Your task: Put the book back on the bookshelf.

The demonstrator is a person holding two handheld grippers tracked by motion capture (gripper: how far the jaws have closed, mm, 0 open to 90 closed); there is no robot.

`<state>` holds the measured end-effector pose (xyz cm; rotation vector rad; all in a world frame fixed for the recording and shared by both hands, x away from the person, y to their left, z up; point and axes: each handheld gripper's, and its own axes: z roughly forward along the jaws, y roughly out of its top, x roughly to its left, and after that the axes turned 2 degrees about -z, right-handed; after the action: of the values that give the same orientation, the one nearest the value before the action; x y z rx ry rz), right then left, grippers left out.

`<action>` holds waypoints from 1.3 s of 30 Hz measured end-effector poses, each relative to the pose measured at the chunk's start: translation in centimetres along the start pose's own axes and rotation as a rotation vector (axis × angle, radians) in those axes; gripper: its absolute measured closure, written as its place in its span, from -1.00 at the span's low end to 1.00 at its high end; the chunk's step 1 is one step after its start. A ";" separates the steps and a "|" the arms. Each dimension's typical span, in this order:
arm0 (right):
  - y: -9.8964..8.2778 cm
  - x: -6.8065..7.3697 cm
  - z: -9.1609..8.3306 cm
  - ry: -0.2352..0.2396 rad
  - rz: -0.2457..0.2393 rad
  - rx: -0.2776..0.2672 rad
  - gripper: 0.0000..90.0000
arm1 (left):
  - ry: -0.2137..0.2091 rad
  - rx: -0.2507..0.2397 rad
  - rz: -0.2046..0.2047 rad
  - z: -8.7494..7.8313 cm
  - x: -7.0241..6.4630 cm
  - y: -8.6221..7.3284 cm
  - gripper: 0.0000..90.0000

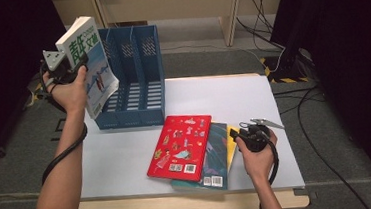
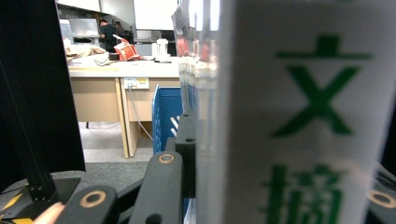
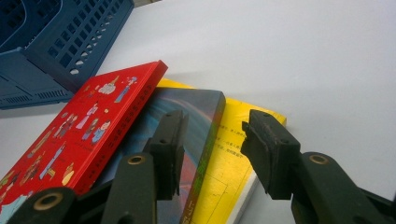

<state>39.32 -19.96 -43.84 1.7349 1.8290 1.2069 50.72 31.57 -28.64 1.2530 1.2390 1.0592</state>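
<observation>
My left gripper (image 1: pixel 73 67) is shut on a white book with green characters (image 1: pixel 88 52), held upright in the air to the left of the blue file rack (image 1: pixel 136 83). In the left gripper view the book's spine (image 2: pixel 308 116) stands close before the camera, one of the fingers (image 2: pixel 187 140) lies against it, and the rack (image 2: pixel 166 112) is behind. My right gripper (image 1: pixel 237 133) hangs open at the right edge of a stack: red book (image 1: pixel 179 145) on top, dark teal book (image 1: pixel 217 157), yellow book (image 1: pixel 232 142). Its jaws (image 3: pixel 212 149) straddle the teal book's (image 3: pixel 196 102) edge and the yellow book (image 3: pixel 229 161) without touching.
The white table (image 1: pixel 223 96) has bare room behind and right of the stack. The rack (image 3: pixel 46 46) stands at the table's back left. Cables (image 1: pixel 321 139) run over the floor to the right. A wooden desk (image 1: pixel 175 5) stands behind.
</observation>
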 end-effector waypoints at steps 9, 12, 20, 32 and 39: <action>-0.1 -0.1 0.1 -0.001 -0.007 -0.004 0.27 | 0.029 -0.001 0.008 0.2 0.7 0.1 0.64; 0.0 0.0 0.2 0.000 -0.004 -0.005 0.27 | 0.024 -0.004 0.013 0.5 0.7 0.1 0.64; 0.0 0.0 -0.1 -0.001 -0.002 -0.007 0.27 | 0.010 -0.003 0.018 1.6 0.6 -0.2 0.64; 0.0 -0.1 -0.1 -0.001 0.006 -0.004 0.26 | 0.017 0.002 0.021 2.9 0.4 0.0 0.64; -0.1 0.0 0.0 0.000 -0.007 -0.002 0.26 | 0.010 0.004 0.027 3.8 0.0 -0.2 0.64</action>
<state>39.29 -19.95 -43.95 1.7262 1.8314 1.2063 54.51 31.21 -29.13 1.2727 1.2353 1.0836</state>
